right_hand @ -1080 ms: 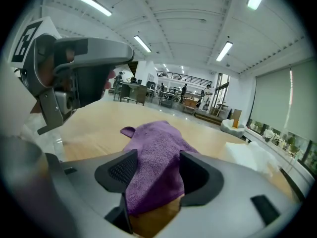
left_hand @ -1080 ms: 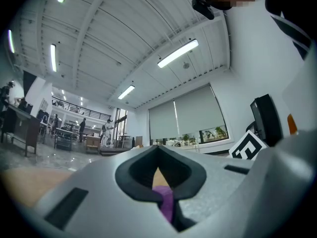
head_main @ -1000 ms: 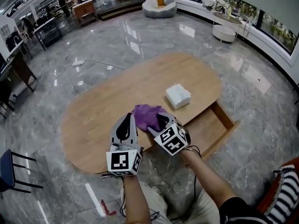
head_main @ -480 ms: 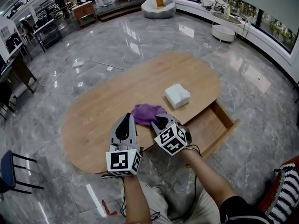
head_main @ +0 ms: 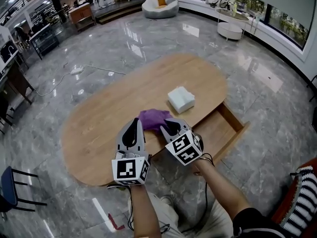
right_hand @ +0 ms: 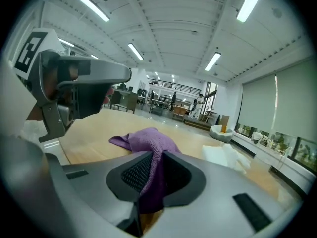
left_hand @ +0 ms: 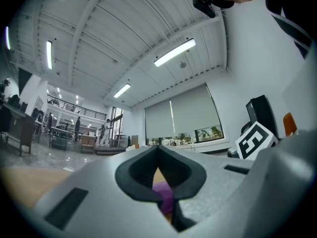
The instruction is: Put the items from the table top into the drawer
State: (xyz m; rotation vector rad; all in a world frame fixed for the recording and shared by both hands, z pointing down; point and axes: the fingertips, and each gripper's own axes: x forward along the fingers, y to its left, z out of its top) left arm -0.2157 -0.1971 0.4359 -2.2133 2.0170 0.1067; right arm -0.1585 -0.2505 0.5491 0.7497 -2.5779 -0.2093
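Cloth (head_main: 152,118) trails leftward from right gripper's (right_hand: 157,157) just-closed fingers (right_hand: 130,175).

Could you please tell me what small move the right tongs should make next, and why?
Probably lift the purple cloth clear of the table and swing it toward the open drawer: the right tongs have just been closing and now pinch a fold of it, while the rest lies on the wood.

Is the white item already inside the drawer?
No, the white item lies on the table top, outside the open drawer.
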